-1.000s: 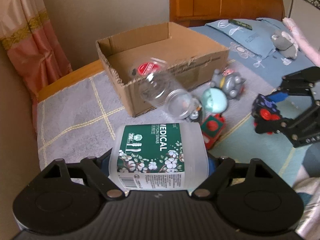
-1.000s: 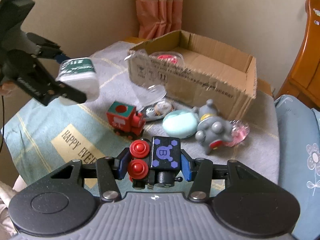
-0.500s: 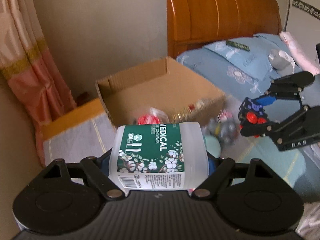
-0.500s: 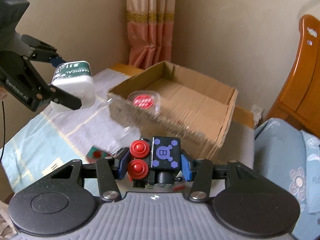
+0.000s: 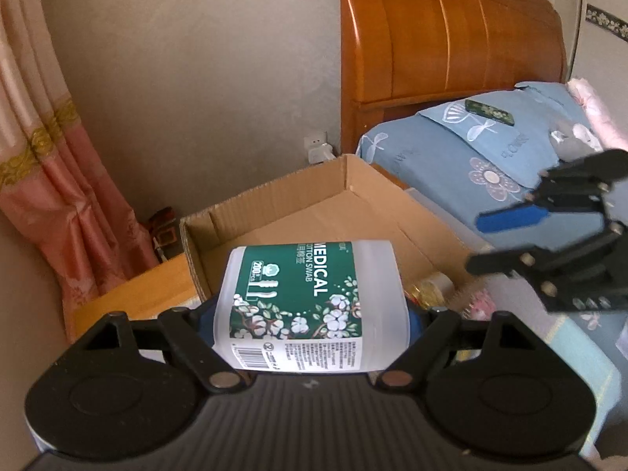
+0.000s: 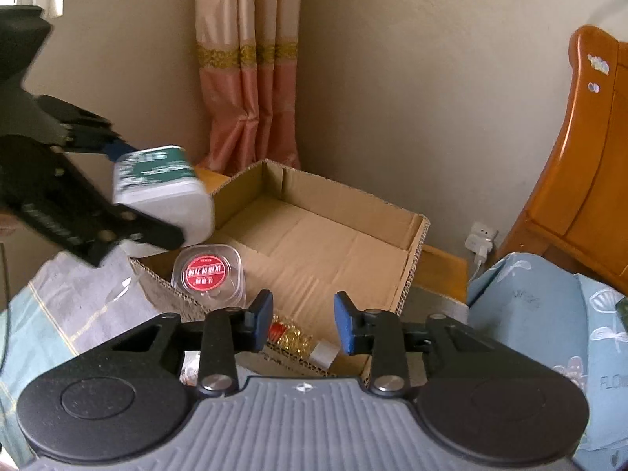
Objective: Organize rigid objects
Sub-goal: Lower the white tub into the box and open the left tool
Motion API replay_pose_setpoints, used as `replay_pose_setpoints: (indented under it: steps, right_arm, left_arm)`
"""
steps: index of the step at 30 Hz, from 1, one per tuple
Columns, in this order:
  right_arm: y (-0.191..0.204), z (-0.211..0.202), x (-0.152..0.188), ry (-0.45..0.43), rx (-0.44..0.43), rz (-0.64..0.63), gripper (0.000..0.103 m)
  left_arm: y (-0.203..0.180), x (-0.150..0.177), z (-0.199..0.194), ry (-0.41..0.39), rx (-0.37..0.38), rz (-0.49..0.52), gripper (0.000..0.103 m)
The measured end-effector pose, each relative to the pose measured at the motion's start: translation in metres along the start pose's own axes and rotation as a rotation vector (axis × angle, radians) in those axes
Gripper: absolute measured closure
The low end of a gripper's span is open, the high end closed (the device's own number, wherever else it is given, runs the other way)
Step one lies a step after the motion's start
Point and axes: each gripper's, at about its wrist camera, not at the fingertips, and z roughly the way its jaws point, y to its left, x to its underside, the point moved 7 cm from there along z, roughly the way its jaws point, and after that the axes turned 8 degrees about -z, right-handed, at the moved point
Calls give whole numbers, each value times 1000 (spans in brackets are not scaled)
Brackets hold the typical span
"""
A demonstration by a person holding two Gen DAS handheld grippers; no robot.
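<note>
Fingers of the left gripper [image 5: 310,316] pinch a white plastic tub with a dark green flowered label [image 5: 310,286] by its two sides. Carries on that label "MEDICAL", under it "OTTON SWAB" with the first letter cut off, and "200" beside a swab drawing; barcode and small print near the bottom, too fine to read.

Fingers of the right gripper [image 6: 302,320] stand apart, blue pads facing each other across a gap, nothing between them; have just been closing.

From the left wrist: tub in front of one open brown cardboard box [image 5: 274,212], right gripper blurred over the box's right side, box floor mostly hidden behind the tub, only a blurred yellow item showing past its right edge.

From the right wrist: tub held in the air over the box's left near corner, tilted, label uppermost. Shows two things in the box: one clear square plastic case with a round red label [image 6: 208,272], its white writing unreadable, and one bottle of yellow capsules with a silver cap [image 6: 302,343] lying against the near wall. Reads "FLO" on blue flowered bedding [image 6: 522,298] at the right edge.

Shared by both views: one pink curtain [image 6: 243,117], one white wall plug [image 6: 482,239], one orange wooden headboard [image 5: 451,39].
</note>
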Motion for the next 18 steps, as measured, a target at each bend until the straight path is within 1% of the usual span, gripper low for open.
replay_pose_setpoints:
  steps: [6,9,10,12,14,15,18]
  right_arm:
    - [1,8,16,40,-9,13,63]
    - [5,8,21,52,-35,19,61]
    - [7,6,24,54,-53,24,59]
    - [16,3,28,48,-73,7,43]
    - [27,0,31,45,-83,-14,36]
    - [32,-2,33,46,-92,-23,36]
    - [44,-7,39,60,-119,-27,33]
  left_arm:
    - [1,-22,33,16,-14,-28,20]
    - [1,-27,46,25,-14,-38,20]
    - [1,-29,50,27,-15,-40,20]
    - [3,-33,56,21,-21,-57,20]
    - [8,-38,60,5,-24,-105,14]
    - [12,-39,61,5,-29,-133,10]
    - [21,-38,61,10,-35,-200,10]
